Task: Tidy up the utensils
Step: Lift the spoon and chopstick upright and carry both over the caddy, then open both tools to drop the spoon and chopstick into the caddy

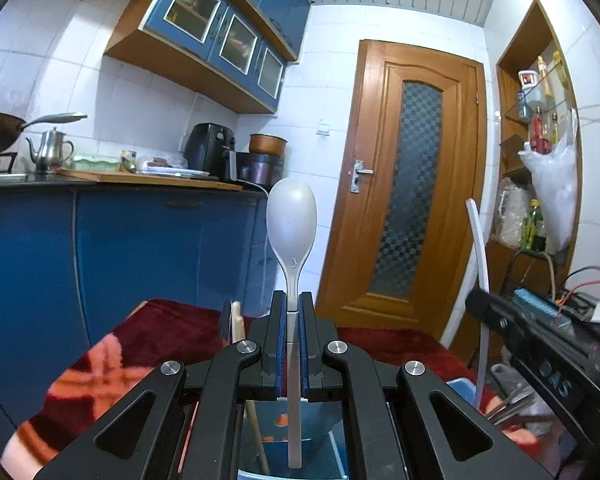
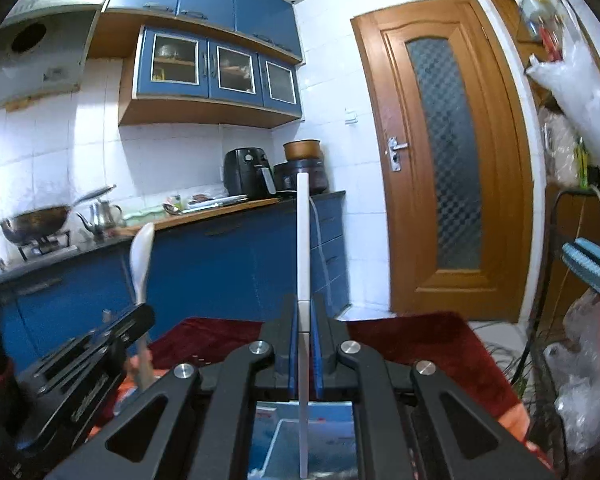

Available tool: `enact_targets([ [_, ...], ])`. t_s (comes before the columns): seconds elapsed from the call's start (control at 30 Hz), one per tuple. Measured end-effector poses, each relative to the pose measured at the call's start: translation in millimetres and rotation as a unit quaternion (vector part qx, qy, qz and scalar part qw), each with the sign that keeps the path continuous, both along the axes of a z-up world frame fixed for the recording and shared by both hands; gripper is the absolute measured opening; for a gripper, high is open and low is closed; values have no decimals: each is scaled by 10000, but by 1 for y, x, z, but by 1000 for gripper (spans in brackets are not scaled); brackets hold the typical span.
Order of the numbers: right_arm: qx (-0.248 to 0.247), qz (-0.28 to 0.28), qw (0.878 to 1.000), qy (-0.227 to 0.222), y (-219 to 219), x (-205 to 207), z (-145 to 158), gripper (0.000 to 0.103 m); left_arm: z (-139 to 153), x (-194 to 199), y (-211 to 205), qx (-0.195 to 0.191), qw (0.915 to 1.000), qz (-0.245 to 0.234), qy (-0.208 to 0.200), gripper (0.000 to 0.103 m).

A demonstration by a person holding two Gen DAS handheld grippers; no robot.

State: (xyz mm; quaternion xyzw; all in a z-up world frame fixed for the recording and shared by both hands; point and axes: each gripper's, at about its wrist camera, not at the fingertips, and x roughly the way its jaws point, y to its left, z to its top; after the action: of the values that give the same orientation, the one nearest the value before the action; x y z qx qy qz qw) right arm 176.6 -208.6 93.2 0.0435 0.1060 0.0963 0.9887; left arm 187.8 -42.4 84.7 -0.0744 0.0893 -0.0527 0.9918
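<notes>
My left gripper [image 1: 293,300] is shut on a grey spoon [image 1: 292,216], bowl up, its handle hanging down over a blue bin [image 1: 320,424]. My right gripper [image 2: 304,308] is shut on a long white flat utensil [image 2: 303,240], held upright over a blue bin [image 2: 276,440]. In the right wrist view the spoon [image 2: 141,260] and the left gripper [image 2: 128,320] show at the left. In the left wrist view the white utensil [image 1: 478,264] and the right gripper [image 1: 476,298] show at the right. A wooden utensil [image 1: 238,322] stands just left of the left gripper.
A dark red patterned cloth [image 1: 172,332] covers the table. Metal utensils [image 1: 512,396] lie at the right. Blue kitchen cabinets [image 1: 140,248], a counter with a kettle [image 1: 50,150] and air fryer [image 1: 210,152], and a wooden door [image 1: 412,184] stand beyond.
</notes>
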Motion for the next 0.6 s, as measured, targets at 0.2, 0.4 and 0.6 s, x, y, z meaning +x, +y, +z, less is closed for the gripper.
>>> enact_targets([
  [0.2, -212, -38, 9996, 170, 2, 1, -18, 8, -12, -3, -3, 107, 9999, 42, 1, 6],
  [0.4, -401, 52, 9985, 381, 3, -3, -25, 8, -19, -9, -7, 229, 9996, 7, 166, 6],
  [0.6, -337, 146, 9983, 461, 2, -11, -25, 26, -21, -15, -3, 204, 9990, -116, 377, 35],
])
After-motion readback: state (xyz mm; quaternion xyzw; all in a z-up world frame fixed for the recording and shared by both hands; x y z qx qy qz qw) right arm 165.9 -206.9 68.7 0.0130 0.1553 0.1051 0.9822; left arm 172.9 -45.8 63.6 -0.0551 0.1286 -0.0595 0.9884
